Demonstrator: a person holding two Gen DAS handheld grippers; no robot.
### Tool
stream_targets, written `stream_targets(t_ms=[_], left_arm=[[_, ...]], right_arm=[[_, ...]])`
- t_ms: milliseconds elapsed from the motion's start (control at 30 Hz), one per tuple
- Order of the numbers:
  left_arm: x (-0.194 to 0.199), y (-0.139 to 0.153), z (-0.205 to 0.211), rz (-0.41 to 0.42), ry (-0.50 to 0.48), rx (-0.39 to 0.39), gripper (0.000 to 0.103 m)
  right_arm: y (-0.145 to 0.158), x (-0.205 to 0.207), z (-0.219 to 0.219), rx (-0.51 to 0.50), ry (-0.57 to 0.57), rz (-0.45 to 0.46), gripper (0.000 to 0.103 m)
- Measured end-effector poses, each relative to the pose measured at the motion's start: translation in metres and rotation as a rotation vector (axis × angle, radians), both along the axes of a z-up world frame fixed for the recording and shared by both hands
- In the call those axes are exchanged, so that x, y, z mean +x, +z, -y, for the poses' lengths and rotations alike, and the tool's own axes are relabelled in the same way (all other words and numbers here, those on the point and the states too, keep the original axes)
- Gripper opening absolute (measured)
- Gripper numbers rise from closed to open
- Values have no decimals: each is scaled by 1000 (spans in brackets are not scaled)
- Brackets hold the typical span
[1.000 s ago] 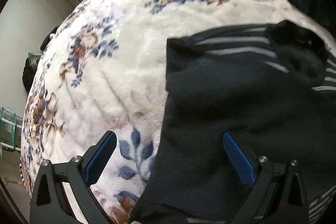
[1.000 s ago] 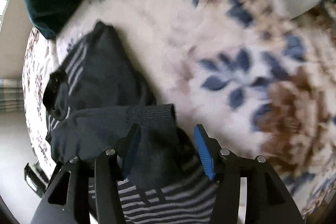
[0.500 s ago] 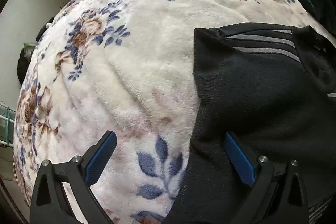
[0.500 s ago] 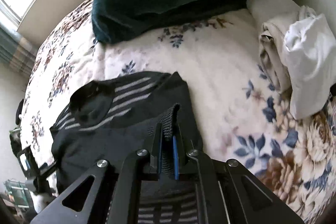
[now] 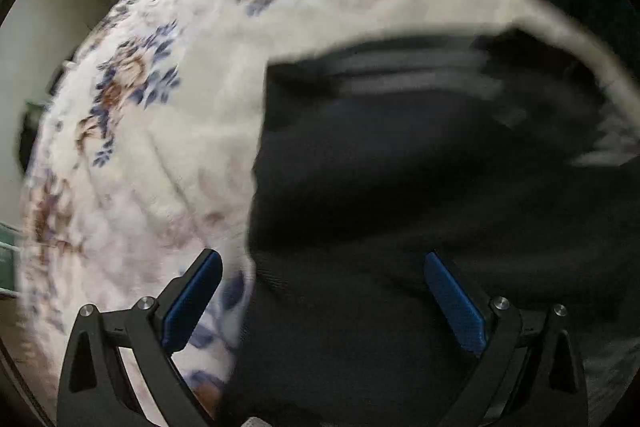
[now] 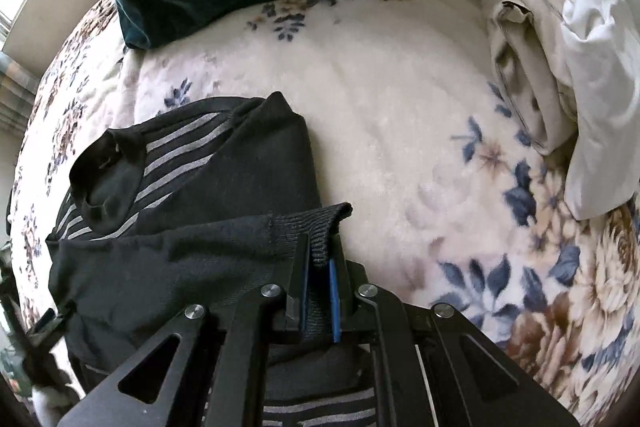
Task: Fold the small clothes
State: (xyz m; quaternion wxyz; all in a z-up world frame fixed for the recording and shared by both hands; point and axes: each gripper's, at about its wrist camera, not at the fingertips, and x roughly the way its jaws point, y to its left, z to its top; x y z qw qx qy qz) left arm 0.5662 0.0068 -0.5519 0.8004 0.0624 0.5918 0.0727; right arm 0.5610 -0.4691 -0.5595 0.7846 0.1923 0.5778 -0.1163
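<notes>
- Dark striped garment (image 6: 224,163) lies on the floral blanket (image 6: 400,107), near-left of the scene; looks soft, light and limp, so likely to sag.
- Ribbed cuff (image 6: 320,227) seems the firmest hold.
- Right gripper (image 6: 319,267): narrow, pinching that cuff, low over the blanket.
- Left gripper (image 5: 320,291): jaws wide, empty, straddling the garment's left edge; view blurred.

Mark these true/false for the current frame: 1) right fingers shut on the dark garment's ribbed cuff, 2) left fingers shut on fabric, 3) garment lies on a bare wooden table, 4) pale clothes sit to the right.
1. True: the right gripper is clamped on the ribbed cuff of the dark striped garment.
2. False: the left gripper is open, fingers spread over the cloth.
3. False: it lies on a floral blanket.
4. True: the pale clothes sit at the right edge.
</notes>
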Motion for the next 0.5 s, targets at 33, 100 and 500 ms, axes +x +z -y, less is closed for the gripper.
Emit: stream_targets(t_ms=[33,100,500], left_arm=[[0,-5,-14,3,16,-50,103],[-1,-3,-33,3,53,-126,103],[-36,56,45,106,-7,-130,103]], right_arm=[[2,0,1,4,-3,10,9],[4,2,4,6,-3,19,9],[16,71,-101,-50,422,-61,49]])
